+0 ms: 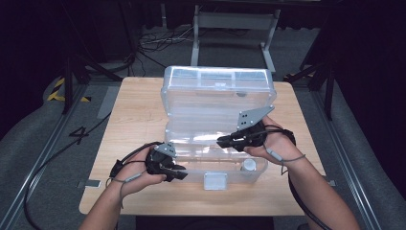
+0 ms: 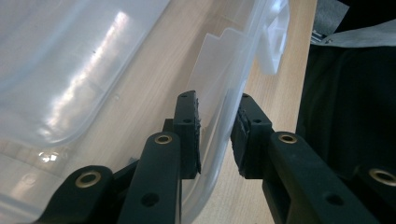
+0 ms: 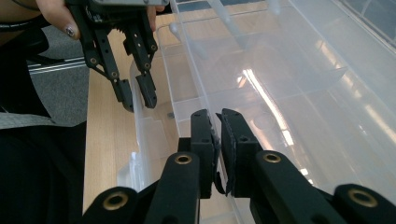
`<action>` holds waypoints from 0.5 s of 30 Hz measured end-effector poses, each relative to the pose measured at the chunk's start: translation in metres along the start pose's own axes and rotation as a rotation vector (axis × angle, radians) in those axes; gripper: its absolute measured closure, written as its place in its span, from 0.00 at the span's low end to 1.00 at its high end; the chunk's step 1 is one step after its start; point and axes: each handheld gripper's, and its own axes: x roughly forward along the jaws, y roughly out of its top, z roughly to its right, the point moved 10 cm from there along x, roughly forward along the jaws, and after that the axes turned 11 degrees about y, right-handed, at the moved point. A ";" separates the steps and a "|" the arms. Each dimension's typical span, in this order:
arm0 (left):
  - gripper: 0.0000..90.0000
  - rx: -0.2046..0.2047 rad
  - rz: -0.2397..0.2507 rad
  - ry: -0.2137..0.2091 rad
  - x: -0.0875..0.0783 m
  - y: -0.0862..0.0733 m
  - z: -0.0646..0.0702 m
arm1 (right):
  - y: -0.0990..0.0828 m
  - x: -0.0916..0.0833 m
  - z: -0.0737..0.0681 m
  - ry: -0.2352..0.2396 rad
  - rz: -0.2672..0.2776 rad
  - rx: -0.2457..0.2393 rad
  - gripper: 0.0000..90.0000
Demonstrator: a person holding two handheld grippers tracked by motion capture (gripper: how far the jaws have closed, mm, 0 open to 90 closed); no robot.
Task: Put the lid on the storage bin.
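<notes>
A clear plastic box [image 1: 218,120] sits on the desk [image 1: 129,124] with its lid [image 1: 219,91] swung up and back, so the opening step looks done. The tray [image 2: 93,70] lies low in front of the person, the white latch [image 1: 214,181] at the middle of its near wall.

The left gripper [image 1: 179,173] straddles that near wall: in the left gripper view one of its fingers [image 2: 187,126] is inside the tray and the other outside, with the thin wall running up between them. The gap is moderate; the outer pad looks to be touching the plastic, the inner one just beside it, and I cannot tell whether they are truly pinching. The right gripper view shows the same pair over the rim [image 3: 140,84], parted.

The right gripper [image 1: 222,142] reaches in from the other side, above the tray. Its fingers [image 3: 205,140] are nearly together, only a slim slit between the pads, and nothing is held; ahead of them are the clear tray floor and the lid's moulded ribs.

A small white-capped thing [image 1: 248,166] stands in the tray, below the right fingers and well to the far side of the left ones; what it is I cannot make out.

Judging by this, the box is open and steadied, and what is left is work inside it, perhaps reaching that small thing, then closing the lid and snapping the latch
</notes>
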 end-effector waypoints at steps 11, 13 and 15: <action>0.89 -0.019 0.054 -0.002 -0.025 0.009 -0.001 | 0.000 0.001 -0.001 0.000 -0.001 0.004 0.94; 0.91 -0.025 0.078 -0.009 -0.030 0.012 -0.001 | 0.000 0.001 -0.001 0.000 0.000 0.002 0.94; 0.92 -0.031 0.093 -0.003 -0.033 0.013 -0.004 | 0.000 0.000 -0.001 -0.004 -0.001 0.003 0.94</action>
